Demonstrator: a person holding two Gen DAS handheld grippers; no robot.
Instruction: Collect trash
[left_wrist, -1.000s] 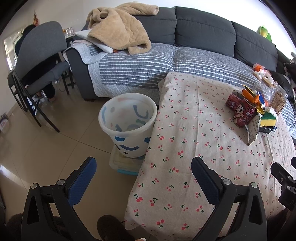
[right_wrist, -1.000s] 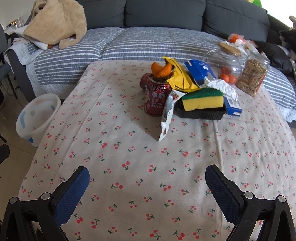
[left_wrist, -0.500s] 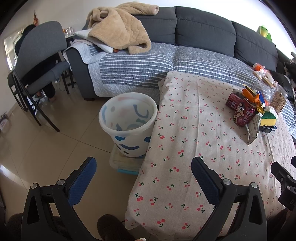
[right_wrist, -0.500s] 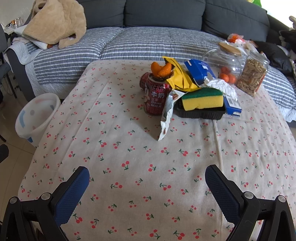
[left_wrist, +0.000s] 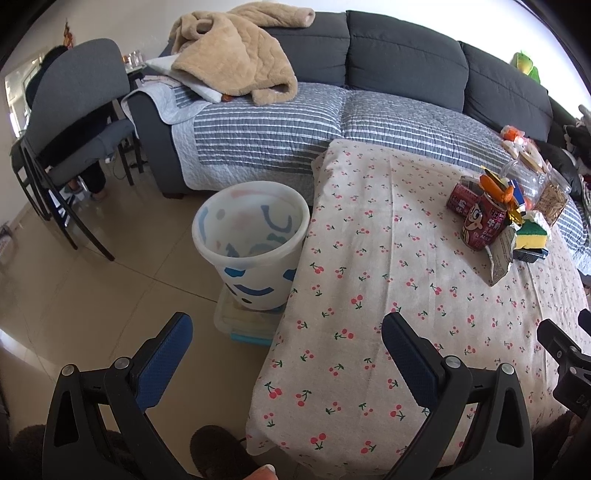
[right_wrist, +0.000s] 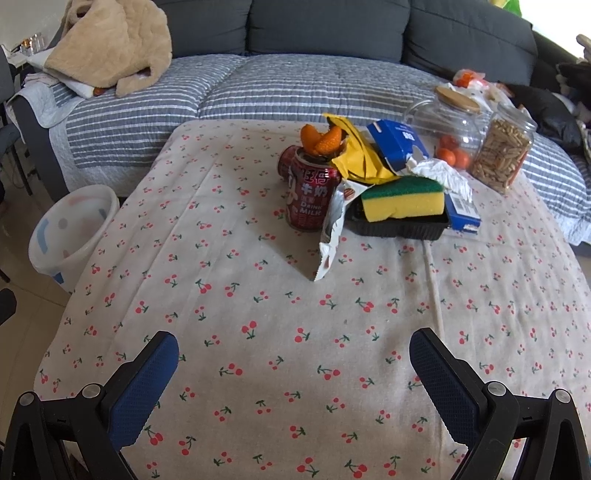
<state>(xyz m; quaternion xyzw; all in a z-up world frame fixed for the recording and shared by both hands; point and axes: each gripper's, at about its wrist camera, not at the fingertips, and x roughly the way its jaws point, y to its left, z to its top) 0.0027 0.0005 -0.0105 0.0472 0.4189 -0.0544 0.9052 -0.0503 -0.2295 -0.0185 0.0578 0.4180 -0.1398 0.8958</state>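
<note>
Two red cans (right_wrist: 309, 197) are being shown near the far middle of a table (right_wrist: 258, 314) that is being covered by a cherry-print cloth. On the upright can, white characters and the words "DRINK MILK" are being displayed; the second can (right_wrist: 286, 160) is lying on its side just behind it, its print too hidden to be read. Orange peel (right_wrist: 321, 141) is being held in the open top of the upright can. A silver wrapper (right_wrist: 330, 236) is being leaned against that can, its torn end resting on the cloth. One black tray (right_wrist: 399, 223) is being occupied by one yellow-and-green sponge (right_wrist: 402, 199). Behind it, a yellow bag (right_wrist: 360, 153), a blue carton (right_wrist: 399, 146) and a crumpled white tissue (right_wrist: 441, 173) are being piled together; a barcode is being shown on the blue box (right_wrist: 461, 210) beside the tray, but its digits cannot be read. Two glass jars are being kept at the right: one (right_wrist: 443, 129) with small orange fruit, one (right_wrist: 502, 151) with tan sticks.

One white bin (left_wrist: 255, 243) with blue and pink marks is being kept on the floor, touching the table's left edge, on a clear box (left_wrist: 245, 325).

The left gripper (left_wrist: 282, 350) is being held spread wide over the table's near left corner, gripping nothing. The right gripper (right_wrist: 295, 365) is likewise being held spread and empty above the near cloth, well apart from the trash.
</note>
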